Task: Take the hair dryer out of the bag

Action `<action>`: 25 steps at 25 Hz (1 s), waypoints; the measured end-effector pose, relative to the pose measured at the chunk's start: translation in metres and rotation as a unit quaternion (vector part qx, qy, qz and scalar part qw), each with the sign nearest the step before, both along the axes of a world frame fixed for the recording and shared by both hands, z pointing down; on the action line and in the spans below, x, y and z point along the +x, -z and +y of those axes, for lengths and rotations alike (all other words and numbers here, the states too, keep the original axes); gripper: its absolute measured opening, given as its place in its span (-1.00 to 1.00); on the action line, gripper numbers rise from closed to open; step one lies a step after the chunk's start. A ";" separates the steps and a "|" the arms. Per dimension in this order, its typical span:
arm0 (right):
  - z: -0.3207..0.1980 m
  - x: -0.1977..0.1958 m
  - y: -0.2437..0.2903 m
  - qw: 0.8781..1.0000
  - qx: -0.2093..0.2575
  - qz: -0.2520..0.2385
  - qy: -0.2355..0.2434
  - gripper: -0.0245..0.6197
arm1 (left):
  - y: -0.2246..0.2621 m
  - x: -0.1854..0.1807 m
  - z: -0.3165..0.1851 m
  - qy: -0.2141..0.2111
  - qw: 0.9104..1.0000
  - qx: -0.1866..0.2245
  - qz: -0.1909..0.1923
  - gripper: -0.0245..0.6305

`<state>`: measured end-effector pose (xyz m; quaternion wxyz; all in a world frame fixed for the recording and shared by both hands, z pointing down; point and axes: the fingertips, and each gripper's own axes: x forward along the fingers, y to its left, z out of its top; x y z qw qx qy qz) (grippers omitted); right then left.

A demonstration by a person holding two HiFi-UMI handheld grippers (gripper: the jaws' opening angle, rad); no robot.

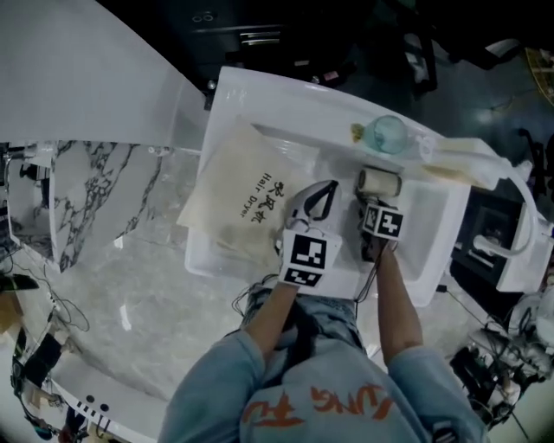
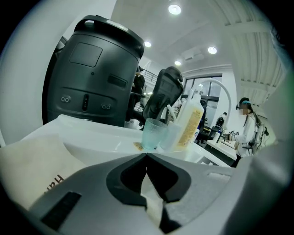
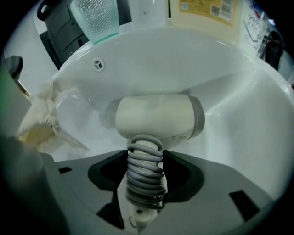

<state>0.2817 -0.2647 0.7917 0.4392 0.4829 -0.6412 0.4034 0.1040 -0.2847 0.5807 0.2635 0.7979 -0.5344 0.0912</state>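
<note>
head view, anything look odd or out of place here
Yes: the hair dryer, cord coiled round its handle, is down in the white sink, held by the right gripper, an odd spot for an electric appliance. Its cloth bag lies draped across the sink's left side, partly in the basin.

Blue denim jacket [image 1: 363, 374] with orange lettering [image 1: 322, 404].

Cream bag [image 1: 235, 197] on the left reads "Hair Dryer" beside Chinese characters 吹风机. Label print on the yellow bottle [image 3: 206, 13] is too small to read.
</note>
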 end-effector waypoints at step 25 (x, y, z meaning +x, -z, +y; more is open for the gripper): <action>-0.047 -0.111 0.277 0.898 0.327 -0.295 0.012 -0.85 | 0.128 -0.043 -0.009 0.016 0.988 0.153 -0.006 -0.92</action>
